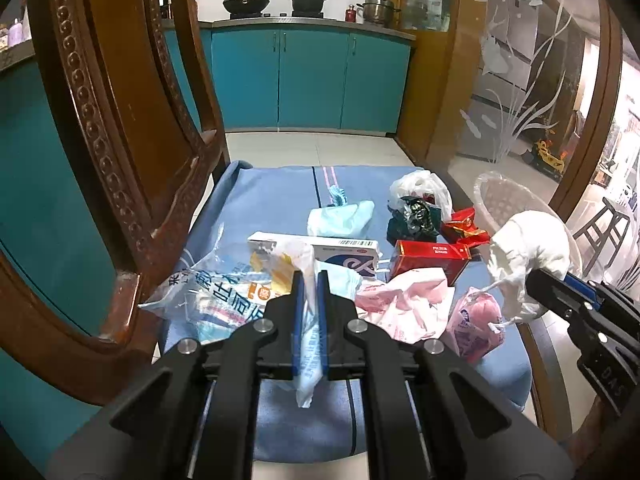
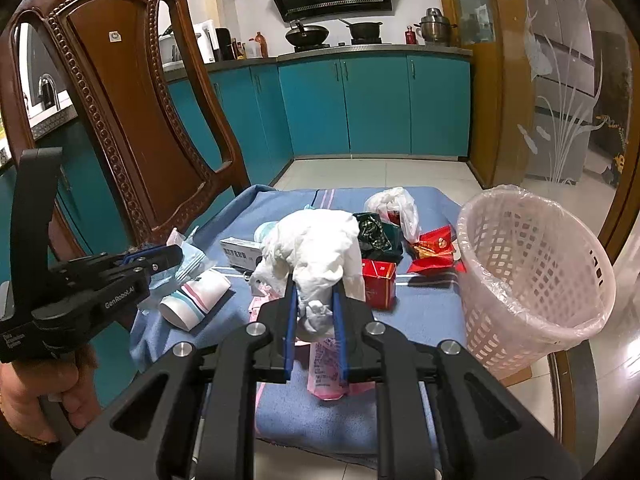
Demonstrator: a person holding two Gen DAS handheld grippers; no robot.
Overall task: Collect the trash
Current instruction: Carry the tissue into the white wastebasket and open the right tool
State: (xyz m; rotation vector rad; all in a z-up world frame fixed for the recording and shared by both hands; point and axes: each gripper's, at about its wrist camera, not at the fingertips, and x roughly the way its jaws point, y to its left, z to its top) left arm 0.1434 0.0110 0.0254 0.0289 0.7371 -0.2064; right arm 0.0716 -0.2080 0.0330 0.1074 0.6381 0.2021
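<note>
Right wrist view: the right gripper [image 2: 314,304] is clamped on a crumpled white tissue wad [image 2: 316,248], which bulges up and forward from between the blue fingers [image 2: 289,312], raised above the blue cloth [image 2: 420,312] that covers the seat. The wad's long axis runs roughly along the fingers, away from the camera; its narrow twisted end sits between the fingers and its broad end points toward the kitchen cabinets. Its surface is white, wrinkled and matte. The lined pink basket [image 2: 532,280] stands just right of the gripper, tilted, its mouth facing up and left.

Left wrist view: the left gripper [image 1: 311,292] is closed on a thin clear plastic bread bag [image 1: 224,292] printed with blue characters. The pinched edge passes back between the fingers, and the bag body spreads forward and left onto the cloth. Beyond it lie a white and blue box [image 1: 344,256], a red box [image 1: 428,260] and pink plastic bags [image 1: 400,304].
</note>
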